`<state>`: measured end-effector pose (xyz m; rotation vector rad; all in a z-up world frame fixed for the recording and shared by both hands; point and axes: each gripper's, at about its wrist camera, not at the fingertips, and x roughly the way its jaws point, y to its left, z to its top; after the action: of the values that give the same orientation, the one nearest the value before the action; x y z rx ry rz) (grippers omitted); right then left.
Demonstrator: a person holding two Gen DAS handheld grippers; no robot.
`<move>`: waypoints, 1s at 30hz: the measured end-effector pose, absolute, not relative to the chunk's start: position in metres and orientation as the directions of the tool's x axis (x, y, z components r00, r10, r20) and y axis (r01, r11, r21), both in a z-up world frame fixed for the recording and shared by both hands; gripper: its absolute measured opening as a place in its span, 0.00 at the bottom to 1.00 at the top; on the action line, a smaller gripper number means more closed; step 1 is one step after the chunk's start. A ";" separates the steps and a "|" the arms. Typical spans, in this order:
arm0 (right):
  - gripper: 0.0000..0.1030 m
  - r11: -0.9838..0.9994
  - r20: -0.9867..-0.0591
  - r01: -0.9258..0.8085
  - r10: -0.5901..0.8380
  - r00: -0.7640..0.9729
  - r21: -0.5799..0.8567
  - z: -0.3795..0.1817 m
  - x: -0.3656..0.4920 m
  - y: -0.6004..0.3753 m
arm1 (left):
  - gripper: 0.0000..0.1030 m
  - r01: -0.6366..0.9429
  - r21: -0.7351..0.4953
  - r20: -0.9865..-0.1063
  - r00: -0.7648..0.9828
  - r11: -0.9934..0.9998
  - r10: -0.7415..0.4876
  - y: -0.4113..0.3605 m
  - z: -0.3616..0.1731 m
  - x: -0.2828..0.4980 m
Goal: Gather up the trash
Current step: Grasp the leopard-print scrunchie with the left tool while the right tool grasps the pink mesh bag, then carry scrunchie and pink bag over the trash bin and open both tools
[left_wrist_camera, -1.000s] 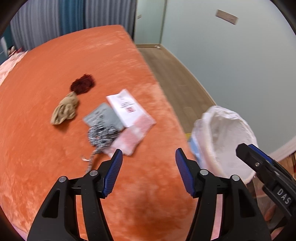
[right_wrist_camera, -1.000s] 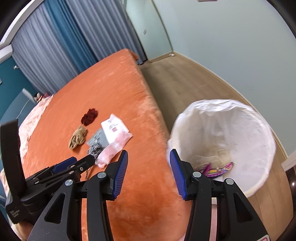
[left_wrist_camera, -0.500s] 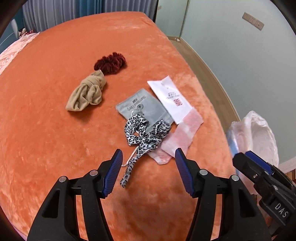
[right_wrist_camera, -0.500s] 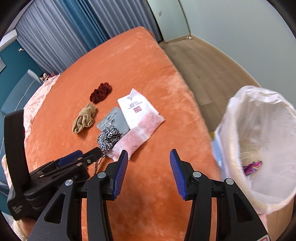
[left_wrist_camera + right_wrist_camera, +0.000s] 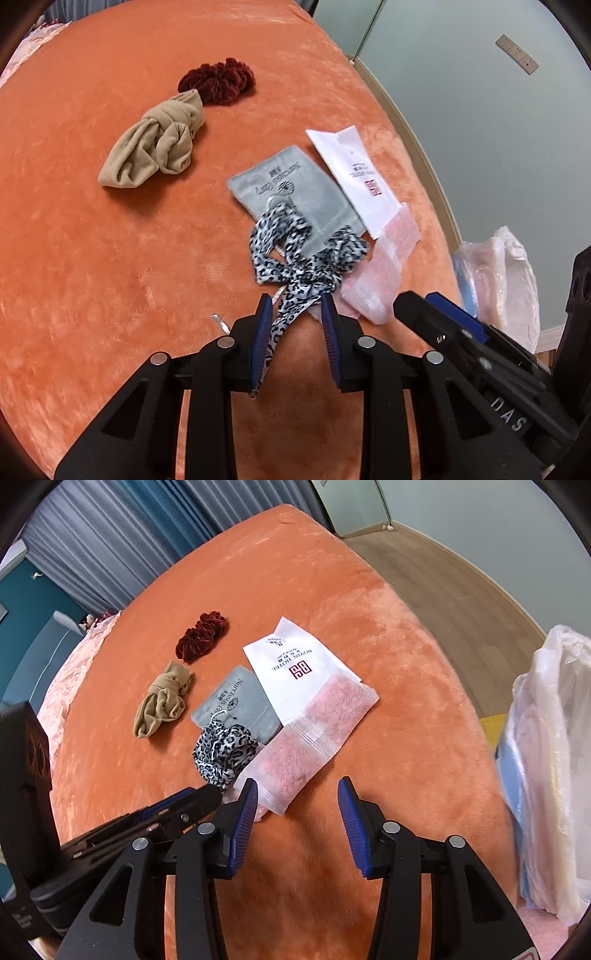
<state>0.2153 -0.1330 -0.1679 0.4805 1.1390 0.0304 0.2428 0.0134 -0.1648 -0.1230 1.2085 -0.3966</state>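
Nearest in the left wrist view, the left gripper (image 5: 295, 325) has just been closing and its jaws are now narrow, with the tail of a leopard-print ribbon (image 5: 303, 258) running between them; the strip lies against the left pad, while a gap shows at the right pad, so the grip does not look complete. The ribbon is thin, limp cloth, light and a little slick, so it will likely dangle and could slide out unless it is pinched on the thicker part near the knot. Just beside it, the right gripper (image 5: 297, 801) stands about half open and holds nothing, its jaws hovering over the near end of a pink packet (image 5: 314, 731). That packet looks flat, soft and crinkly, easy to take by its loose near edge. Behind lie a white sachet (image 5: 291, 668) overlapping the packet, a grey pouch (image 5: 291, 188) under the ribbon's loops, then a knotted beige stocking (image 5: 159, 147) touching a dark red scrunchie (image 5: 218, 79). All rest on a plush orange bedspread (image 5: 92, 258), which will give under pressure. To the right, off the bed, stands a bin lined with a clear bag (image 5: 550, 768). Beyond are wooden flooring, pale walls and blue-grey curtains (image 5: 110, 535).
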 end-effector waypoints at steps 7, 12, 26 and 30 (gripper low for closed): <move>0.21 0.886 -0.863 0.209 0.310 0.398 0.414 -0.188 0.225 -0.122 | 0.03 0.240 -0.295 -0.888 0.288 0.925 -0.358 0.015 -0.171 0.246; 0.07 0.886 -0.853 0.193 0.316 0.416 0.422 -0.182 0.226 -0.119 | 0.01 0.233 -0.275 -0.883 0.324 0.933 -0.341 0.024 -0.160 0.245; 0.07 0.908 -0.746 0.133 0.234 0.623 0.396 -0.074 0.192 -0.151 | 0.00 0.313 -0.289 -0.786 0.463 0.905 -0.410 0.008 -0.060 0.216; 0.07 0.903 -0.703 0.147 0.204 0.681 0.404 -0.043 0.174 -0.172 | 0.00 0.370 -0.290 -0.748 0.488 0.883 -0.450 -0.014 -0.028 0.202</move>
<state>0.1735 -0.1721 -0.0428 0.4568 0.8287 0.0336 0.2020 -0.0137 -0.0278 -0.0941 0.9373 -0.4993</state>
